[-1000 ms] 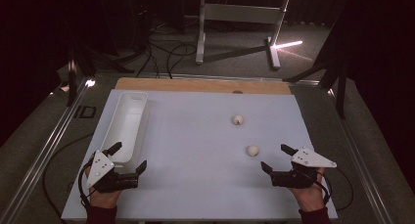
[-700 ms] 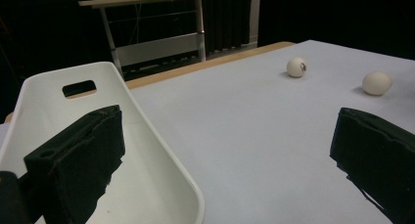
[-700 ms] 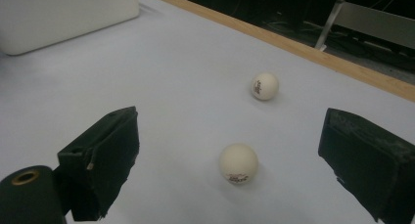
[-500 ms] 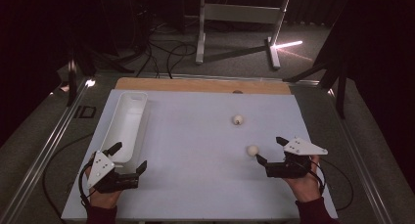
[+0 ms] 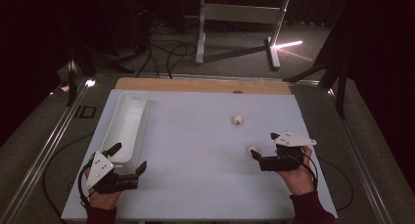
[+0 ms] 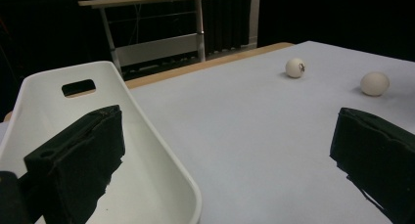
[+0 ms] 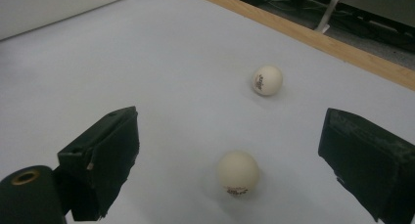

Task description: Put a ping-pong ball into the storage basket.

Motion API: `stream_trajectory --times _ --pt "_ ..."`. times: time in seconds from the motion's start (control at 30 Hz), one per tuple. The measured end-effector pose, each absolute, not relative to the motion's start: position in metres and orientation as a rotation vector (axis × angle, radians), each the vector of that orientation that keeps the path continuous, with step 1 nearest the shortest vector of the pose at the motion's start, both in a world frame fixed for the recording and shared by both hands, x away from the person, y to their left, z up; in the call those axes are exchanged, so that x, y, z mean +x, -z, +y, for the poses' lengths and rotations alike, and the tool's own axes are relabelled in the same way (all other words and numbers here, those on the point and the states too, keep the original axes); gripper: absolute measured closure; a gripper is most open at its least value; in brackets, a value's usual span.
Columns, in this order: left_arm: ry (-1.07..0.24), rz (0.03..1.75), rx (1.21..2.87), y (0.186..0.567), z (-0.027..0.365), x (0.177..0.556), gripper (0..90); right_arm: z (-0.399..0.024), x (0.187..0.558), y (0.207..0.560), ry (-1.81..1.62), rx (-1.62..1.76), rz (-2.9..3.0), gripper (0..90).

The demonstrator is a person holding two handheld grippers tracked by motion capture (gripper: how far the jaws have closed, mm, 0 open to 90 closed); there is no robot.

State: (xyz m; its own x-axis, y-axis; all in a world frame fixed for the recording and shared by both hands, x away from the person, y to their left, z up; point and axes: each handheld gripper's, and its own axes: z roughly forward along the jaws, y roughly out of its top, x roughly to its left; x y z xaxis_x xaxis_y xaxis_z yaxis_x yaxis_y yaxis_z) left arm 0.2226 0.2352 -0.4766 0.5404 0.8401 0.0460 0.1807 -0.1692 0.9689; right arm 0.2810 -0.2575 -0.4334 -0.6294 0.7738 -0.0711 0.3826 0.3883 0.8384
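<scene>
A pale blue-grey table top (image 5: 195,150) with a wooden far edge stands in a dark room; a metal stand and loose cables lie on the floor beyond.

Step in hand, as judged: approach to the nearer ball. The right gripper (image 5: 264,149) has its jaws spread wide. The near ball (image 7: 238,173) lies on the table between them, slightly ahead of the tips and touching neither jaw. The far ball (image 7: 267,79) sits well beyond the jaws, apart from the first.

The left gripper (image 5: 129,158) also stands wide open and holds nothing. One of its jaws hangs over the near end of the white tray (image 6: 161,160); the other is over bare table. Both balls lie well ahead of it, toward its outer jaw.

Next move, as judged: advance the right gripper a little further so the ball sits centred between the pads, then close gently. A smooth round ball may roll off if one jaw touches first.

Difference from the earlier frames: the right gripper has moved forward and inward toward the near ball. The left gripper, tray and both balls are unchanged.
</scene>
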Motion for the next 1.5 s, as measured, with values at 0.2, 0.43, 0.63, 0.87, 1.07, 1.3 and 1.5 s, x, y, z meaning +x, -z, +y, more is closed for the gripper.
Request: stream_trajectory --times 0.2,0.43,0.63,0.87,1.07,1.3,1.5 --pt "-0.738 0.869 1.666 0.477 0.236 0.222 0.2 -0.253 0.288 0.430 -1.124 0.981 2.218 7.7" --pt "-0.741 0.869 1.665 0.477 0.236 0.222 0.2 -0.248 0.297 0.427 -1.059 0.961 2.256 7.6" --pt "-0.742 0.870 1.663 0.477 0.235 0.221 0.2 -0.245 0.308 0.430 -0.996 0.964 2.315 7.6" --pt "-0.741 0.868 1.663 0.477 0.235 0.221 0.2 -0.244 0.320 0.435 -0.933 0.970 2.375 7.6" --pt "-0.742 0.869 1.663 0.477 0.235 0.221 0.2 -0.242 0.328 0.439 -0.884 0.973 2.414 7.7" --pt "-0.740 0.869 1.661 0.477 0.236 0.221 0.2 -0.241 0.335 0.445 -0.848 0.978 2.463 7.6" --pt "-0.739 0.868 1.668 0.477 0.235 0.221 0.2 -0.241 0.340 0.451 -0.816 0.993 2.493 7.7"
